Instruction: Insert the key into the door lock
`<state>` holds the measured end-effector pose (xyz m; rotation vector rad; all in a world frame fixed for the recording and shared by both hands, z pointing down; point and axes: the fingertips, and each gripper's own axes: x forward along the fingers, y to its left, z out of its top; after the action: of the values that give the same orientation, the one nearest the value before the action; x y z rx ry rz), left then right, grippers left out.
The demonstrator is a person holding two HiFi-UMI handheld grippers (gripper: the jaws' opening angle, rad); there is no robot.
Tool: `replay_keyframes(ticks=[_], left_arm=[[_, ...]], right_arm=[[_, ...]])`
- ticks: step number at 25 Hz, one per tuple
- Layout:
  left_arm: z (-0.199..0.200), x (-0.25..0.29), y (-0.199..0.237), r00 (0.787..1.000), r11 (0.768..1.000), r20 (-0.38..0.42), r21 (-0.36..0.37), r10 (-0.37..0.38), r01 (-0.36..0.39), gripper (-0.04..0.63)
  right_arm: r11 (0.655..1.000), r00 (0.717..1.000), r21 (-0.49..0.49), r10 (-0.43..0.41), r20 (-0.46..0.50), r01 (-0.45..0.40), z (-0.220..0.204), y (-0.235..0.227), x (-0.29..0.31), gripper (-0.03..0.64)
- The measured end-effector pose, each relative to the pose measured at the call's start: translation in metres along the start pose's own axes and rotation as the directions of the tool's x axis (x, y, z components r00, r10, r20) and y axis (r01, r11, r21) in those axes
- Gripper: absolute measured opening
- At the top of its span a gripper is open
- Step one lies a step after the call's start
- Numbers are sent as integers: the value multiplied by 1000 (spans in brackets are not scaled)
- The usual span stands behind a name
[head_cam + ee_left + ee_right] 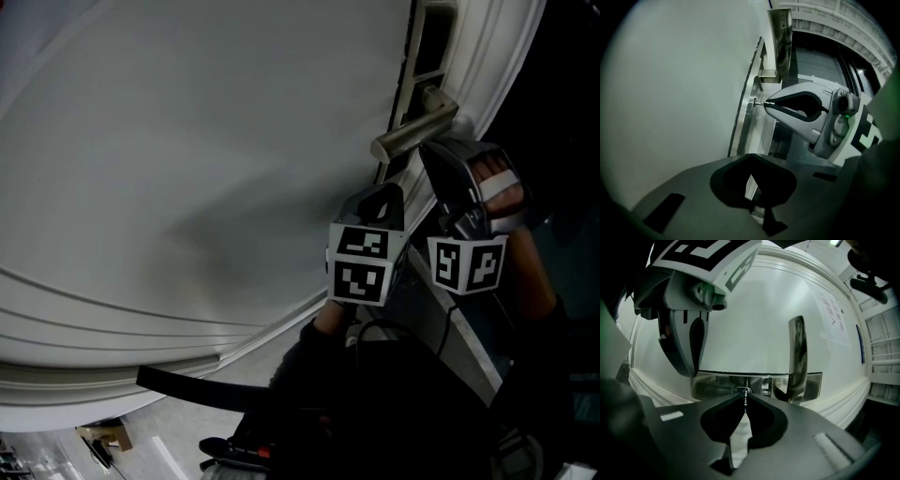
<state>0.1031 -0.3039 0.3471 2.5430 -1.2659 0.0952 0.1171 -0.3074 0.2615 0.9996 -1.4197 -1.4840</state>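
Note:
A white door point(187, 169) fills the head view, with a metal lever handle point(412, 131) at its right edge. My right gripper point(745, 398) is shut on a small key point(745, 400). The key's tip touches the round lock cylinder point(741, 390) in the steel lock plate point(717, 383); its depth in the lock is unclear. In the left gripper view the right gripper point(765, 104) holds the key point(759, 103) against the lock point(753, 100) below the handle point(782, 42). My left gripper point(750, 157) hangs shut and empty just beside it, a little back from the plate.
The moulded door frame point(506, 56) runs close on the right of the handle. A person's hand point(497, 183) grips the right gripper's body. At the lower left, floor shows with a few small items point(103, 439) and a black strap point(187, 384).

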Motion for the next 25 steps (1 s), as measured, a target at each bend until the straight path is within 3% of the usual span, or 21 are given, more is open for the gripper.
replay_keyframes(ticks=[25], left_arm=[[6, -2, 3, 999, 1000, 30, -17, 15, -14, 0]], right_arm=[[1000, 1000, -7, -2, 1, 2, 2, 0, 2, 12]])
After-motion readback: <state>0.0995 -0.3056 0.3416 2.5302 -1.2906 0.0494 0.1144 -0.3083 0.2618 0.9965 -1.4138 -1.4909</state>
